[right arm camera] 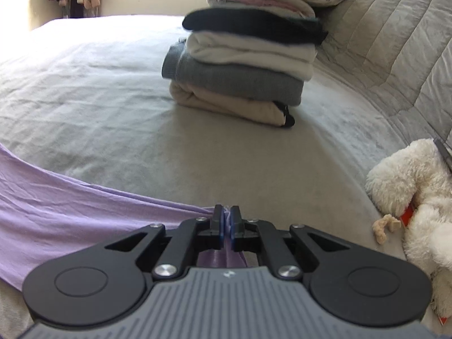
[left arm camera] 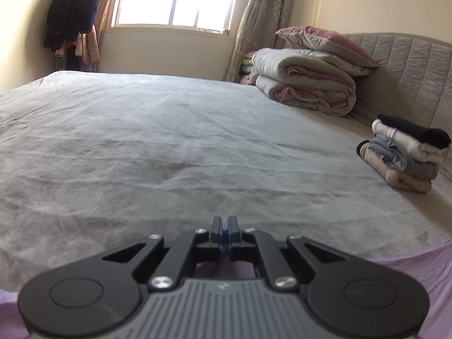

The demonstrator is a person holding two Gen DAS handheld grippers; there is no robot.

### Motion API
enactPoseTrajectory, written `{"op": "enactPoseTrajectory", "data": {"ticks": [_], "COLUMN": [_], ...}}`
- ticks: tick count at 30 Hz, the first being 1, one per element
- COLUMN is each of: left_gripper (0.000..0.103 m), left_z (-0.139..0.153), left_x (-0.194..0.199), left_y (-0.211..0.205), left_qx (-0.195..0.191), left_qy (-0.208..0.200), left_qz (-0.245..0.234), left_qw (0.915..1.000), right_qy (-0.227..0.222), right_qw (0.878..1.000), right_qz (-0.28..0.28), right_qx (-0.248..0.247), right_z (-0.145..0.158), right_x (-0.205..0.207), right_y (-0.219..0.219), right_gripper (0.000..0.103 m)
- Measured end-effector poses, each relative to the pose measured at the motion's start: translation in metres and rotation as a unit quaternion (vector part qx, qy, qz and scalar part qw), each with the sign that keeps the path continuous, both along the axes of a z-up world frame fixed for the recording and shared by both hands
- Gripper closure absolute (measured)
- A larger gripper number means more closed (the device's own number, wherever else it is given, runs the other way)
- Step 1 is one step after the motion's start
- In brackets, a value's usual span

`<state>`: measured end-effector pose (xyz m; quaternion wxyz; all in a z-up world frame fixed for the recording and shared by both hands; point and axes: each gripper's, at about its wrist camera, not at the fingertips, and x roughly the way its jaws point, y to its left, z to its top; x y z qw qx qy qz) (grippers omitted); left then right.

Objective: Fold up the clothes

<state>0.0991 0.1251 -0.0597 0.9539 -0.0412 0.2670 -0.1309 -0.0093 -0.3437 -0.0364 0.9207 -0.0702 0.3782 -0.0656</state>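
Lilac garment (right arm camera: 65, 203): stretched low over the grey bed (left arm camera: 169, 141), between both grippers.
Right gripper (right arm camera: 226, 220): fingers pinched tight on a bunched lilac edge.
Left gripper (left arm camera: 225, 230): fingers pressed together; lilac cloth shows just behind them, grip unclear.
Folded stack (right arm camera: 245, 65): ahead, near the headboard.
Plush toy (right arm camera: 418, 195): right.
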Motion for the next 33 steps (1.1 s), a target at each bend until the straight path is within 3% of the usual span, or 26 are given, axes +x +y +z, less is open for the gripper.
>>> {"op": "enactPoseTrajectory", "data": {"ticks": [3,8,10,12,15,18,21,25,28,33], "left_gripper": [0.1,0.096,0.086,0.064,0.057,0.047,0.041,0.041,0.041,0.041], "left_z": [-0.009,-0.006,-0.003,0.003,0.015,0.025,0.028,0.022,0.015,0.009], "left_x": [0.007,0.003,-0.002,-0.007,-0.017,-0.025,-0.029,-0.03,-0.027,-0.021], "left_y": [-0.005,-0.01,-0.011,-0.01,-0.016,-0.029,-0.049,-0.083,-0.107,-0.133], "left_qx": [0.02,0.037,0.038,0.028,0.019,0.016,0.033,0.066,0.095,0.096], "left_qy": [0.02,0.018,0.014,0.006,-0.008,-0.013,-0.01,0.013,0.025,0.052], "left_qz": [0.006,0.005,0.004,0.006,-0.016,-0.069,-0.133,-0.209,-0.24,-0.27], "left_qw": [0.9996,0.9991,0.9992,0.9996,0.9997,0.9974,0.9905,0.9757,0.9658,0.9567], "right_qy": [0.018,0.026,0.027,0.017,0.001,0.004,0.017,0.033,0.044,0.06], "right_qw": [1.0,1.0,0.999,0.999,0.997,0.995,0.992,0.985,0.98,0.977], "right_qz": [-0.002,-0.011,-0.013,-0.013,0.017,0.058,0.098,0.151,0.181,0.199], "right_qx": [-0.006,0.01,0.025,0.039,0.07,0.085,0.081,0.075,0.069,0.054], "right_z": [-0.008,-0.008,-0.002,0.009,0.025,0.029,0.024,0.017,0.012,0.005], "right_x": [0.006,0.009,0.009,0.007,0.004,0.007,0.011,0.017,0.022,0.025], "right_y": [0.003,0.003,0.002,0.002,0.008,0.019,0.03,0.045,0.05,0.038], "right_gripper": [0.099,0.095,0.085,0.072,0.071,0.07,0.06,0.06,0.06,0.06]}}
